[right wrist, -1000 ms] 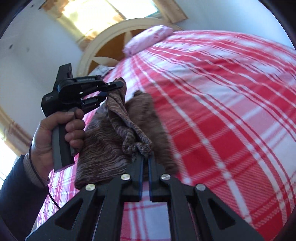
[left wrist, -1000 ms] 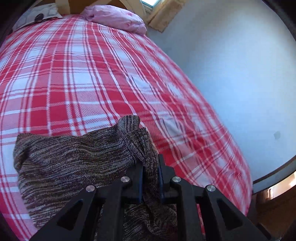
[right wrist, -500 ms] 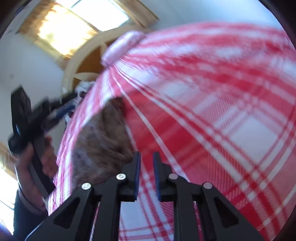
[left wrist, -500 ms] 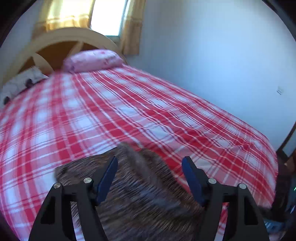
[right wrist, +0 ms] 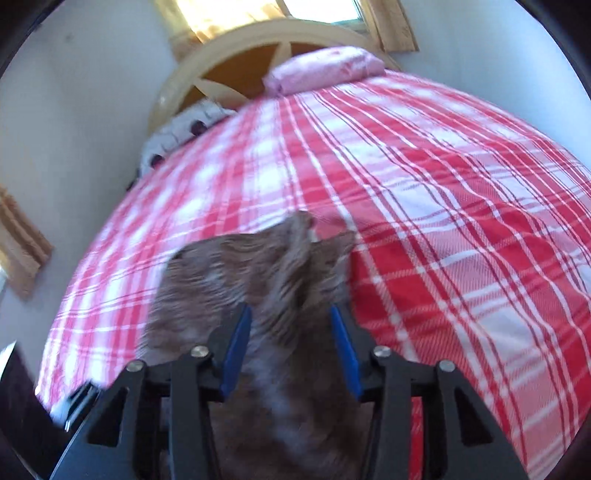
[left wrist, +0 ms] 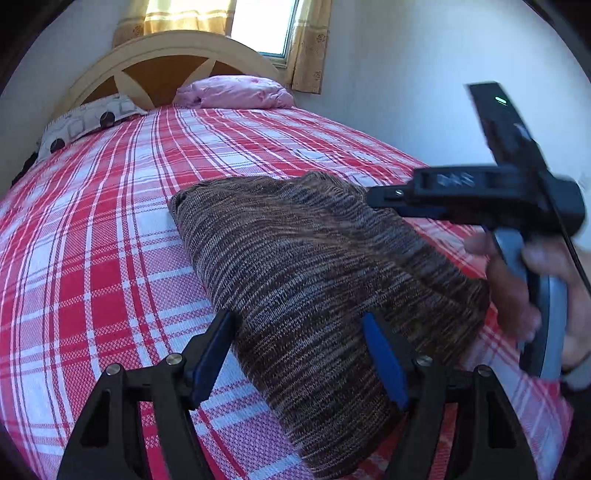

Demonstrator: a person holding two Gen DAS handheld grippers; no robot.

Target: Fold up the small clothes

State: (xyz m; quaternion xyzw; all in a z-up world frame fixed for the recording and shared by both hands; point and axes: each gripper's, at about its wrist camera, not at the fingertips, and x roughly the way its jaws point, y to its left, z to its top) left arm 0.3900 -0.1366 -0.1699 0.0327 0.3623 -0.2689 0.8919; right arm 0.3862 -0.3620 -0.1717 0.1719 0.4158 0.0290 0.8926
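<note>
A brown marled knit garment (left wrist: 314,273) lies folded in a long strip on the red and white plaid bed (left wrist: 110,229). My left gripper (left wrist: 299,354) is open, its blue pads either side of the garment's near end, holding nothing. My right gripper (right wrist: 290,343) is open above the same garment (right wrist: 258,280), which is blurred in the right wrist view. The right gripper's body and the hand holding it (left wrist: 495,199) show in the left wrist view, over the garment's right edge.
A pink pillow (left wrist: 232,92) and a patterned pillow (left wrist: 85,122) lie at the wooden headboard (left wrist: 166,70). A white wall (left wrist: 424,74) runs along the bed's right side. A curtained window (left wrist: 258,22) is behind the headboard.
Both grippers let go of the garment and opened. It dropped flat onto the bed, and both grippers pulled back over its near end.
</note>
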